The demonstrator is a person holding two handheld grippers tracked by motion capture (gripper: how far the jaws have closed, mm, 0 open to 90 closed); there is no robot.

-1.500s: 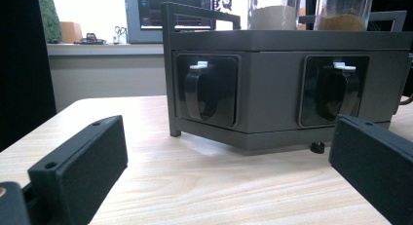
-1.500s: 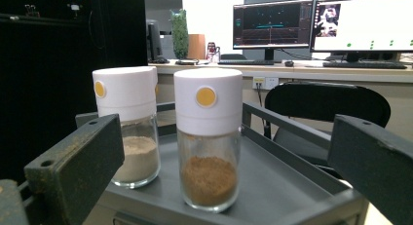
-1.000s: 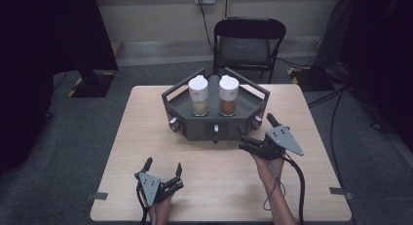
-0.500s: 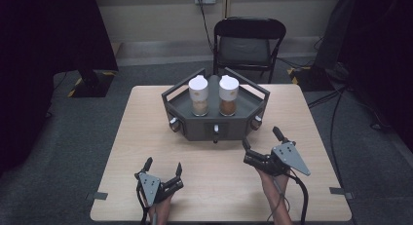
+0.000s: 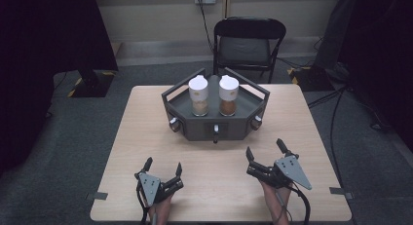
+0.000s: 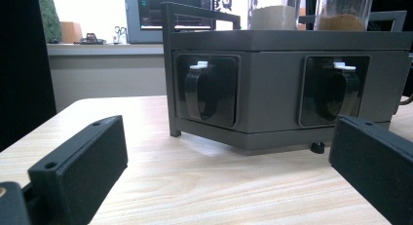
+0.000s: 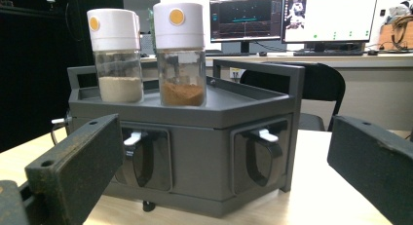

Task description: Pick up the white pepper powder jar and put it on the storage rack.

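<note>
The bench (image 5: 146, 137) is showing pale wood with a fine lengthwise grain. The rack (image 5: 195, 130) on it is showing dark grey all over, with black knobs (image 7: 143, 159) tipped in white. Both jars (image 7: 117, 54) are wearing white caps, each with an orange dot; the one jar is holding beige powder, the other (image 7: 179, 54) rust-brown powder. The tongs (image 5: 162, 167) are showing black jaws and grey plates. The chair (image 5: 249, 42) is showing black.
</note>
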